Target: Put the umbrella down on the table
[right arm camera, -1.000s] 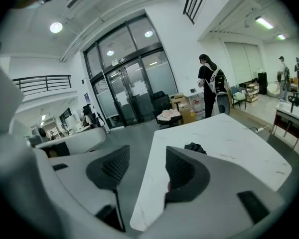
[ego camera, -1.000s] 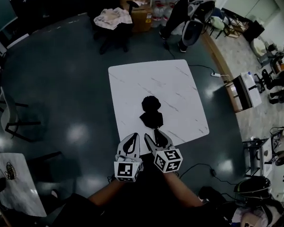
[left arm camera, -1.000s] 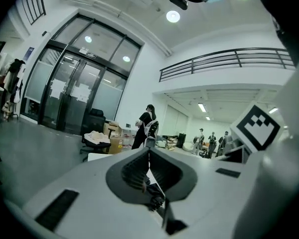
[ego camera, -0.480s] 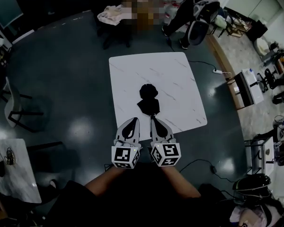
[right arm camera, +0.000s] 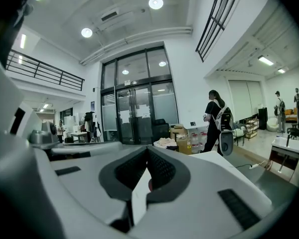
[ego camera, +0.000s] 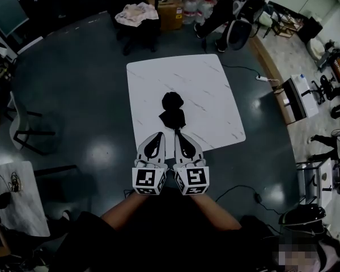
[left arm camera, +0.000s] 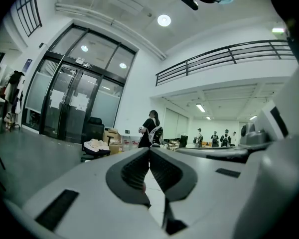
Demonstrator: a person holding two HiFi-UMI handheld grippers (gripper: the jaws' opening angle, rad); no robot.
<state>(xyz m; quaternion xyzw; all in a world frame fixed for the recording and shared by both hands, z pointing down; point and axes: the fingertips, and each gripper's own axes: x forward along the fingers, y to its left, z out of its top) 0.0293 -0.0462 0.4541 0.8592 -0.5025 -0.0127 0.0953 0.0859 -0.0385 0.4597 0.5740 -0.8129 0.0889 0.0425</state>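
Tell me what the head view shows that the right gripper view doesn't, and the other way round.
Only the head view: the black umbrella lying on the white table, plus the person's forearms. Only the right gripper view: glass doors, ceiling lights, a balcony railing. Both: the right hand-held gripper, shut and empty, the standing person, and the cloth pile on a chair.
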